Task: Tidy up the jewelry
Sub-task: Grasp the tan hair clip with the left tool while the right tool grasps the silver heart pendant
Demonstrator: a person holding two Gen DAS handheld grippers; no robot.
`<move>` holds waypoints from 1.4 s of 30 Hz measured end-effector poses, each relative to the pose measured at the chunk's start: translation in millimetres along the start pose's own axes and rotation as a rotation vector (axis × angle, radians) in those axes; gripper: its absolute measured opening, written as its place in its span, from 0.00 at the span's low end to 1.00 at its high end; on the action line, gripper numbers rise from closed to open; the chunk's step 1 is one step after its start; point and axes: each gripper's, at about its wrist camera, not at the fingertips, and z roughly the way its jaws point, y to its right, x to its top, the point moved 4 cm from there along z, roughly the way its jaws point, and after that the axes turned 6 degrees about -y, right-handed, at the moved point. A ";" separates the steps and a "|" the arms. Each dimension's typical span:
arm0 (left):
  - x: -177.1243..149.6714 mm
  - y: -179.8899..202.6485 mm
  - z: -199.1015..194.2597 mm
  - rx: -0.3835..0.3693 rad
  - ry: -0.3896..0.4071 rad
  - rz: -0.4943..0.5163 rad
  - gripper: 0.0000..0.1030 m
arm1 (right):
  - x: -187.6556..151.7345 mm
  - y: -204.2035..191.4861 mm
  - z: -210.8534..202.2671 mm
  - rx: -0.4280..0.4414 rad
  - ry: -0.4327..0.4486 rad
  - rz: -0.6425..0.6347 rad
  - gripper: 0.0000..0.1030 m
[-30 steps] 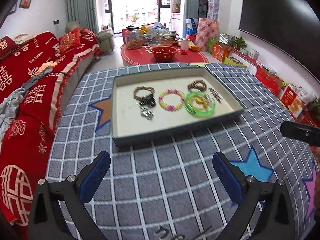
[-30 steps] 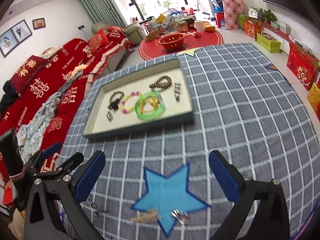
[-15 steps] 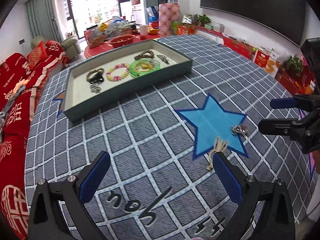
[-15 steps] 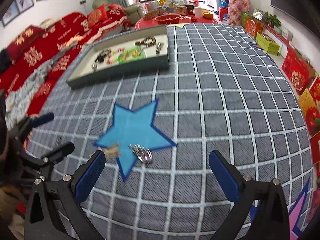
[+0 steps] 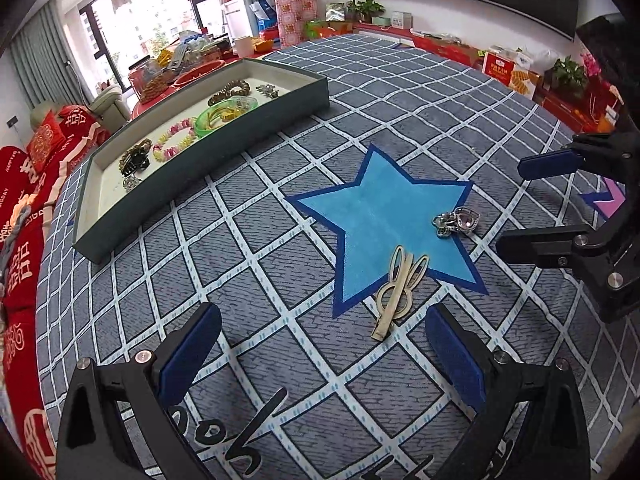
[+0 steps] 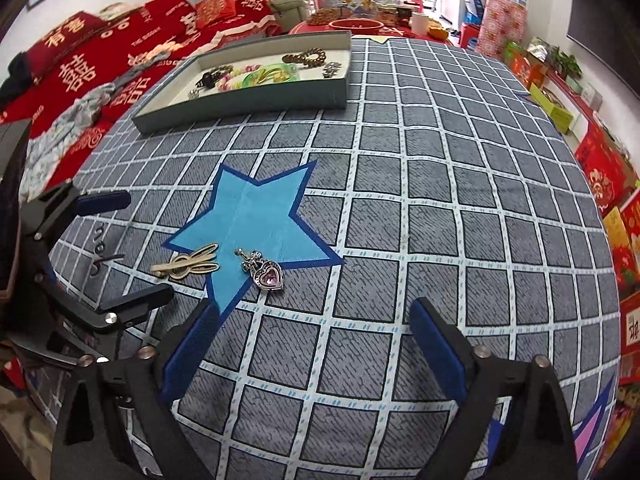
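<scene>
With the silver heart-shaped pendant with a pink stone [image 6: 267, 272] and the pale gold rabbit-shaped hair clip [image 5: 398, 290] lying loose on the blue star patch [image 5: 380, 216], well apart from the grey-green jewelry tray [image 5: 192, 188], we hover the left gripper [image 5: 320, 356] spread and empty, while the right gripper [image 6: 312, 350], its jaws just narrowed slightly with nothing between them, stands wide, so we judge the pick-up step begun, next calling for a descent astride one piece.

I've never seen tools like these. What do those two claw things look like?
Each hand-held gripper, left and right, is a black angular frame with silver screws and two flat fingers faced with dark blue pads. No cables or markings show.
</scene>
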 end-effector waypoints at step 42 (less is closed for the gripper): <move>11.6 10.5 -2.6 -0.103 0.013 -0.013 0.30 | 18.5 -28.1 13.4 -0.012 0.014 -0.090 0.18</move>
